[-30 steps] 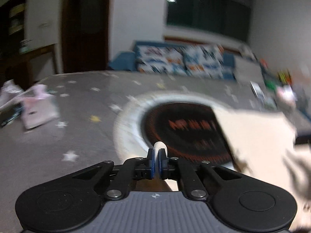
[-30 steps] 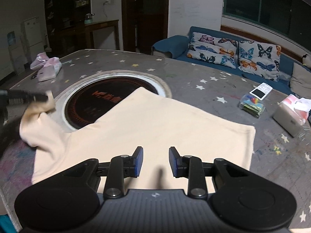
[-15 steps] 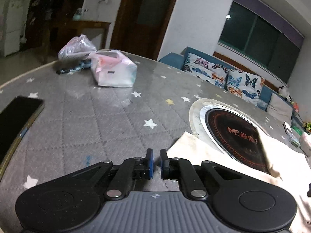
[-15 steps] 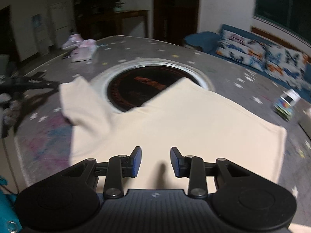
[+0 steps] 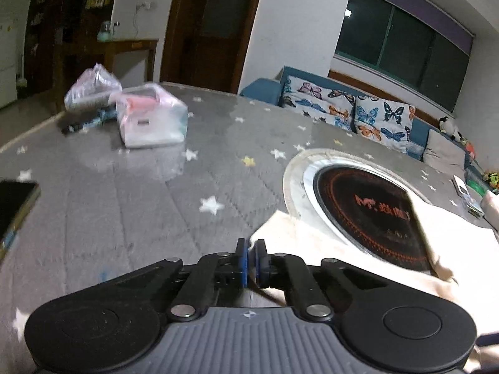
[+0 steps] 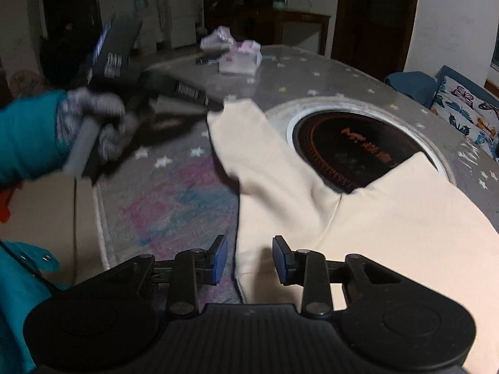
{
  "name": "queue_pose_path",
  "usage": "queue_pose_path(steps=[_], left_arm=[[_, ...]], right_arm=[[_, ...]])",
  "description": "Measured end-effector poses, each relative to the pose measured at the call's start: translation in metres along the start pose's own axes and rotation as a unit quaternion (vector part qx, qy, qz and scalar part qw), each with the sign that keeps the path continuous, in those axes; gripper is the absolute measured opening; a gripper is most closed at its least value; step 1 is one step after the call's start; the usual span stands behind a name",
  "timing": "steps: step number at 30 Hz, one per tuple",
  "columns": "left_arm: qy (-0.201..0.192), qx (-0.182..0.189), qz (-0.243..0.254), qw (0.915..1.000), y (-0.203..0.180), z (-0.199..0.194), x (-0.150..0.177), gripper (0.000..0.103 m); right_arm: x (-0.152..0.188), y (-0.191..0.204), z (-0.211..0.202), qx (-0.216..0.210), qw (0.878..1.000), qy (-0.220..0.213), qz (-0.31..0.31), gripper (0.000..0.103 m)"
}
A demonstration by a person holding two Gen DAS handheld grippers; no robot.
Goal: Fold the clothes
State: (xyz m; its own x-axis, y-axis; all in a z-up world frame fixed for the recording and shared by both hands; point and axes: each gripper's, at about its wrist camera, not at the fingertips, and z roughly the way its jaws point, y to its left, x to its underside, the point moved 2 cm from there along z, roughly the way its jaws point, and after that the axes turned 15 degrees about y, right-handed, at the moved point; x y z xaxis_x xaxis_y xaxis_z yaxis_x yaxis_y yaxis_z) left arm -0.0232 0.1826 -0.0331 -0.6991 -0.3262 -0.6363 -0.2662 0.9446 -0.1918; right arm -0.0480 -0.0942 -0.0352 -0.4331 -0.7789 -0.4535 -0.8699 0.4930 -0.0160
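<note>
Cream garment (image 6: 374,218) lies spread on the grey star-print table (image 5: 124,202), part of it draped over the edge of the round black cooktop inset (image 6: 352,146). One sleeve (image 6: 249,143) runs out from the body toward the far left in the right wrist view.

Left gripper (image 5: 251,246): jaws pressed together, blue pads nearly touching. In its own view the sleeve end sits right at the fingertips, slightly to the right, and I can't make out cloth between the pads. From the right wrist view the left gripper's tip (image 6: 215,106) meets the sleeve cuff; blurred, so whether it pinches the cuff I can't tell. A gloved hand (image 6: 93,124) with a teal sleeve carries it.

Right gripper (image 6: 249,258): jaws partway apart and closing. It hovers over the near left edge of the garment body; the cloth edge shows in the gap between the fingers, pads not pressing on it.

Also on the table: a wrapped tissue pack (image 5: 151,118), a phone (image 5: 15,205) at the left edge.
</note>
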Motion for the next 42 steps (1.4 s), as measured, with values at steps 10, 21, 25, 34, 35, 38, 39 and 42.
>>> queue_pose_path(steps=[10, 21, 25, 34, 35, 38, 39, 42], left_arm=[[-0.016, -0.012, -0.023, 0.9995, 0.004, 0.000, -0.011, 0.005], [-0.008, 0.000, -0.041, 0.9991, 0.012, 0.001, -0.009, 0.005], [-0.003, 0.005, -0.050, 0.9987, 0.012, 0.003, -0.012, 0.005], [-0.002, 0.020, -0.077, 0.9968, 0.017, -0.018, -0.002, 0.029], [0.002, 0.023, -0.079, 0.9966, 0.016, -0.018, 0.000, 0.031], [0.015, 0.026, -0.079, 0.9964, 0.012, -0.015, 0.005, 0.031], [0.020, 0.027, -0.080, 0.9962, 0.010, -0.013, 0.007, 0.029], [0.029, 0.028, -0.073, 0.9965, 0.003, -0.007, 0.009, 0.027]], right_arm=[[0.001, 0.006, 0.001, -0.046, 0.999, 0.000, 0.004, 0.021], [-0.020, -0.068, 0.005, 0.016, 0.992, -0.025, 0.121, 0.022], [-0.025, -0.069, 0.027, 0.005, 0.993, -0.015, 0.121, 0.026], [-0.025, -0.050, 0.011, 0.009, 0.995, -0.036, 0.091, 0.034], [-0.024, -0.047, 0.009, 0.005, 0.995, -0.036, 0.089, 0.034], [-0.022, -0.029, 0.009, 0.008, 0.998, -0.033, 0.057, 0.034], [-0.023, -0.025, 0.009, 0.007, 0.998, -0.035, 0.050, 0.034], [-0.030, -0.014, 0.014, 0.001, 0.999, -0.037, 0.033, 0.033]])
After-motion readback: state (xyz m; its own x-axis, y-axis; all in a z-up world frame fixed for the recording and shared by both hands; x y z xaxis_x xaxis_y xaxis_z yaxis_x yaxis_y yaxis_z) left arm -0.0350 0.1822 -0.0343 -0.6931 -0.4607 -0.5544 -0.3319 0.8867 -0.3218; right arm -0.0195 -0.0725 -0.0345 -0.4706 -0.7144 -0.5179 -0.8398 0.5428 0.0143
